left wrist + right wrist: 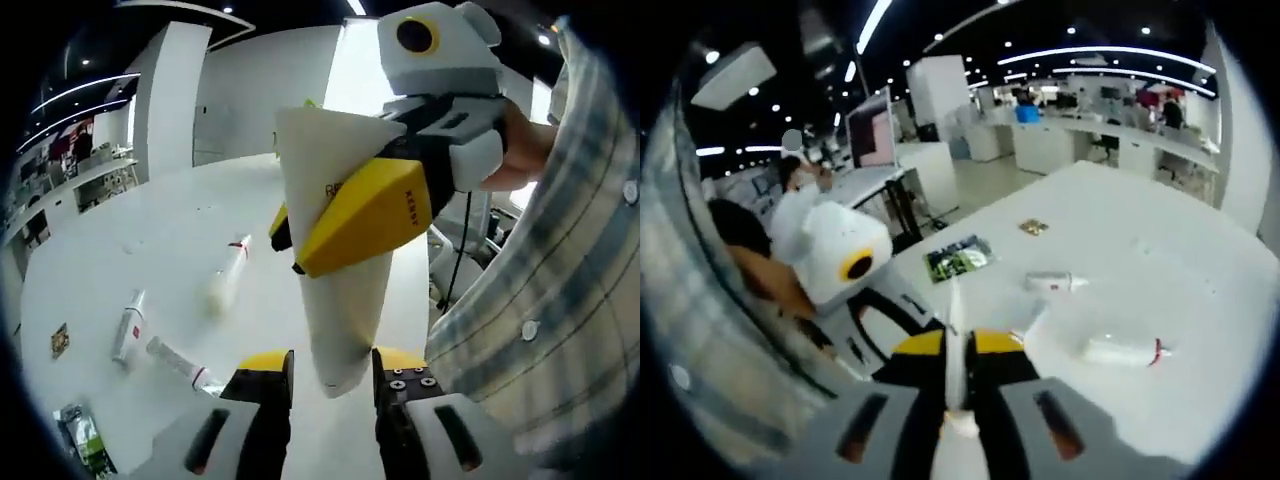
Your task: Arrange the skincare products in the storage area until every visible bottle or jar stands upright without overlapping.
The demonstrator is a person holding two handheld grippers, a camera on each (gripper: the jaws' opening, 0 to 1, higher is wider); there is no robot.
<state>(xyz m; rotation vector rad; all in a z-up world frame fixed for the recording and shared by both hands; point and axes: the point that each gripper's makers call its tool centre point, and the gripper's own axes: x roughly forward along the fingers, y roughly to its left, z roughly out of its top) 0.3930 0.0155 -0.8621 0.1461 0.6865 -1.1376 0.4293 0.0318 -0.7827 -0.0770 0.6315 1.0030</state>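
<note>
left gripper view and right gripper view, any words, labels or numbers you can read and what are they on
"R", the start of a word, the rest hidden by the right gripper: on the white tube that both grippers hold.
Small dark lettering on the right gripper's yellow jaw: too blurred to read.
Red label on the white tube lying on the table: too small to read.
Print on the green packet: too blurred to read.
</note>
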